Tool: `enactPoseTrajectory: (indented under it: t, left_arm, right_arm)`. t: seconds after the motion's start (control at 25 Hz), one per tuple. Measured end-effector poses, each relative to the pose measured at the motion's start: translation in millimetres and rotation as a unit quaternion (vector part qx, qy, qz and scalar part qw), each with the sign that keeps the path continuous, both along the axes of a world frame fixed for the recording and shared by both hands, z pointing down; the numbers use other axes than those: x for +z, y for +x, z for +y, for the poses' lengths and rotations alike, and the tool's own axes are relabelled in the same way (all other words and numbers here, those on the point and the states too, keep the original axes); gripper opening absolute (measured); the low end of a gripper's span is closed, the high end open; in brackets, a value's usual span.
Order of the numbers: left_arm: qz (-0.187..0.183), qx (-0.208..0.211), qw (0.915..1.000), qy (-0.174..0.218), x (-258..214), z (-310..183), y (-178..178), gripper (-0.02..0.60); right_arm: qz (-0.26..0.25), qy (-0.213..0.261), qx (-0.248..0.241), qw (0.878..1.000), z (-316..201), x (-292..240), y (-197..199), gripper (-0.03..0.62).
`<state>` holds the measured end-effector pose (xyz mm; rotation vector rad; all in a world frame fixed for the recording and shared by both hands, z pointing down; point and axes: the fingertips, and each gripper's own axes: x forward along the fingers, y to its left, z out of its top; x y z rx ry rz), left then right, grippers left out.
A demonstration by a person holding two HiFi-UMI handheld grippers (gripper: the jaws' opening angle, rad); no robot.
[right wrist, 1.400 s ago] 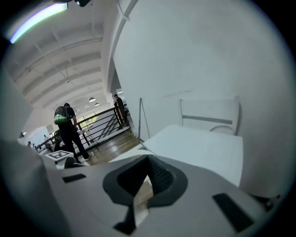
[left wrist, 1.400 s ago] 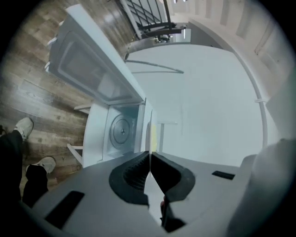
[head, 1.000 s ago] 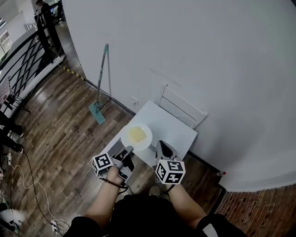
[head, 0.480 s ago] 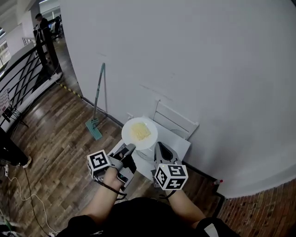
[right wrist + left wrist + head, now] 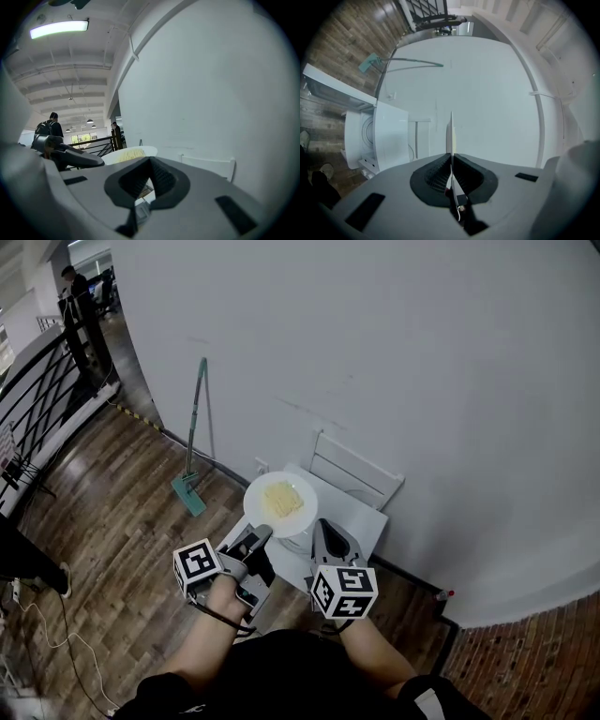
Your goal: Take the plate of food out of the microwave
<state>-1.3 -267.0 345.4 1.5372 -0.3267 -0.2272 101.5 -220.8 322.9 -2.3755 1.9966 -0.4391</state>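
Left gripper view: left tool (image 5: 451,157) pinches plate (image 5: 450,133) rim; right tool (image 5: 150,161) closed, empty.

1. No words, brand names or numbers can be read anywhere.
2. In the head view, the left marker cube (image 5: 197,564) at seven o'clock and the right marker cube (image 5: 343,589) at six o'clock bear only black-and-white square patterns, no letters.

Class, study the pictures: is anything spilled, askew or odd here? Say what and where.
Nothing is spilled. The only oddity: the plate is held by one rim edge in the left gripper, with food heaped on it.
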Motion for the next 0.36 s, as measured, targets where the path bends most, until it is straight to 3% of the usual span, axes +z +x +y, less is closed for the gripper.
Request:
enactPoseTrajectory:
  t: [0.36]
  left_arm:
    - [-0.006, -0.012, 0.9999, -0.006, 7.3, 0.7, -8.5, 0.012]
  right_arm:
    - [-0.007, 0.004, -0.008, 1.0, 3.3, 6.5, -4.0, 0.009]
